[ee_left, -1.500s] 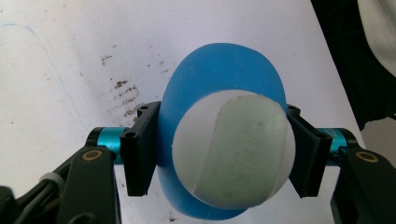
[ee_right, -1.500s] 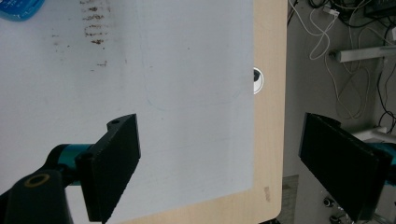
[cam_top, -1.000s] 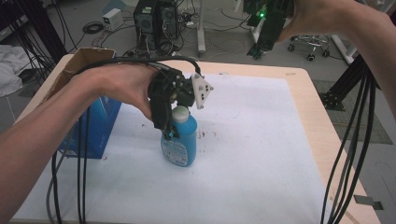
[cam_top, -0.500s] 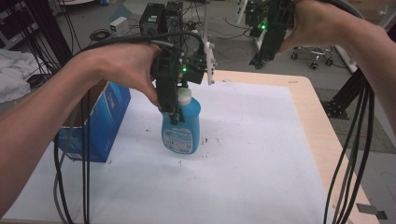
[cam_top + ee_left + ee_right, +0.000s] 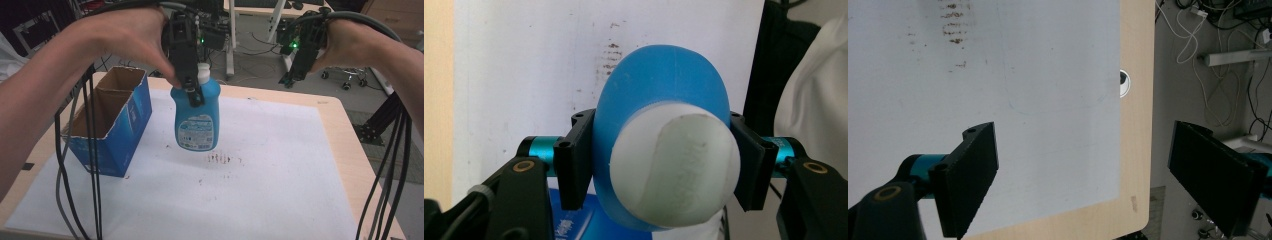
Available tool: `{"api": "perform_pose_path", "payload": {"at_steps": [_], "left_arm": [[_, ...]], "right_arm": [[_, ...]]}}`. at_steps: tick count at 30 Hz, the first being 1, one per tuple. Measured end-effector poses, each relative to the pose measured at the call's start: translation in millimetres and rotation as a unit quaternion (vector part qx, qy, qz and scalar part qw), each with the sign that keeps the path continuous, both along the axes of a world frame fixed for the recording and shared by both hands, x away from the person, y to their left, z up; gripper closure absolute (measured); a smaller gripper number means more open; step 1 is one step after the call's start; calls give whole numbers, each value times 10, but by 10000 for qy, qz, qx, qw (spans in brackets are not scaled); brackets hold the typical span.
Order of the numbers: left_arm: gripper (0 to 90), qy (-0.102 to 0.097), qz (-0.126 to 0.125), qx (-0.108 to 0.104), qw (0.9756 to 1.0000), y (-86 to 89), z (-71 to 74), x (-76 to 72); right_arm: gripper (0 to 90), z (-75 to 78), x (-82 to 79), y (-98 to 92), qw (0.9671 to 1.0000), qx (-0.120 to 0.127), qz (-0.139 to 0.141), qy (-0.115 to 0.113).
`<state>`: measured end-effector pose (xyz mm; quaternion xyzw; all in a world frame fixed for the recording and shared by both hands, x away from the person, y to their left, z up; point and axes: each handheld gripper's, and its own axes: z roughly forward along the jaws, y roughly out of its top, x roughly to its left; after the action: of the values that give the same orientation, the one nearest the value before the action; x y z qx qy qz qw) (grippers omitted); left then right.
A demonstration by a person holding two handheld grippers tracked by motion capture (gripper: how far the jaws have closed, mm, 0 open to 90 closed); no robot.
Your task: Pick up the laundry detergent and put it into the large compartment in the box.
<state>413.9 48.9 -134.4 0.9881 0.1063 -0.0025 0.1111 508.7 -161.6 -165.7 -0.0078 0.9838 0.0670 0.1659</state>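
A: Entry one, left tool (image 5: 192,92): state?

B: Clamped on the shoulders of a blue bottle (image 5: 196,117), one black jaw on each side just under the white cap (image 5: 676,162). The bottle hangs upright in the air above the desk (image 5: 280,165), clear of its surface, just beside the box (image 5: 107,125).

A: Right tool (image 5: 300,55)?

B: Jaws wide apart, nothing between them, held up over the far right part of the desk, well away from the bottle.

A: Progress?

B: Pickup looks done. Judging by the open box next to it, the bottle is likely bound for one of its two compartments; that placing is not yet done, and both compartments look empty as far as can be seen.

A: Materials?

B: Bottle: smooth blue plastic, flattened oval body with rounded shoulders, printed label on the front. Cap: white, round, matte, faintly scuffed on top. Box: cardboard, blue printed outside, raw brown inside, a partition across the middle. Desk: pale wood edge under a white sheet (image 5: 1023,90) bearing small brown stains.
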Motion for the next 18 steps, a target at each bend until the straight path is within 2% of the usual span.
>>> {"api": "perform_pose_path", "payload": {"at_steps": [1,6,8,9,10,12,18], "left_arm": [[372,-24,146,-20,9999,48,57,6],[372,-86,380,-30,9992,173,148,19],[372,-89,596,-9,9982,247,197,39],[372,-134,805,5,9967,325,254,51],[372,-134,805,5,9967,325,254,51],[372,-146,1040,-15,9945,418,318,82],[372,-103,1683,-147,9856,757,434,172]], "right_arm": [[119,2,-2,-4,10000,5,6,3],[119,3,-3,-18,10000,20,-6,-5],[119,5,1,-25,10000,38,-9,-12],[119,7,5,-30,10000,49,-21,-15],[119,7,5,-30,10000,49,-21,-15],[119,3,9,-32,10000,44,-20,-12],[119,-14,7,-40,10000,30,2,-30]]}}
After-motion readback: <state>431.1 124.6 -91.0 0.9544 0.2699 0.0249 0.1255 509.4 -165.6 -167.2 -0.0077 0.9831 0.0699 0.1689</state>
